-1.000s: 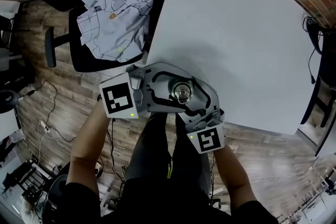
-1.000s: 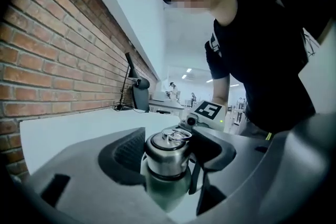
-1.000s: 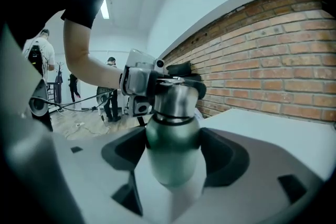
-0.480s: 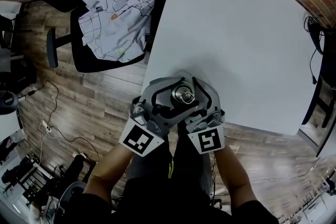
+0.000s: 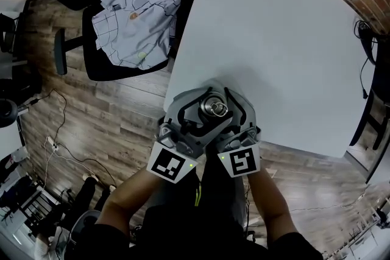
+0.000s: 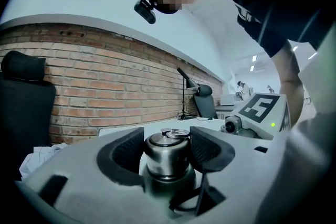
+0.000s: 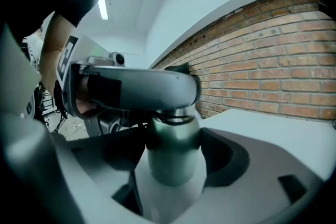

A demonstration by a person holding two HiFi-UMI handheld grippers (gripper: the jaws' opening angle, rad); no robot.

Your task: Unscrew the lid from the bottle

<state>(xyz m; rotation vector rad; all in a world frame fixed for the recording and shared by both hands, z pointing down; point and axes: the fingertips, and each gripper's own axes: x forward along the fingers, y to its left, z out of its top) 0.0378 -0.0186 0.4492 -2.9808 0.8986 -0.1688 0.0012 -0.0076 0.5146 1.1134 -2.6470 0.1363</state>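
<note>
My left tongs [image 6: 166,153] are closing around the lid [image 6: 167,140], which sits between the pads. My right tongs [image 7: 176,159] clamp the upright steel bottle [image 7: 174,150] at the worktop [image 5: 274,39] edge.

Office or lab-type workspace: white worktop [image 5: 274,39], exposed brick wall [image 6: 105,92], wood-plank floor [image 5: 122,112], black office chair [image 5: 100,67] with checked shirt [image 5: 137,15] on it, loose cables [image 5: 61,137] on the floor, second chair [image 6: 205,101] and desk lamp [image 6: 185,81] beyond.
</note>
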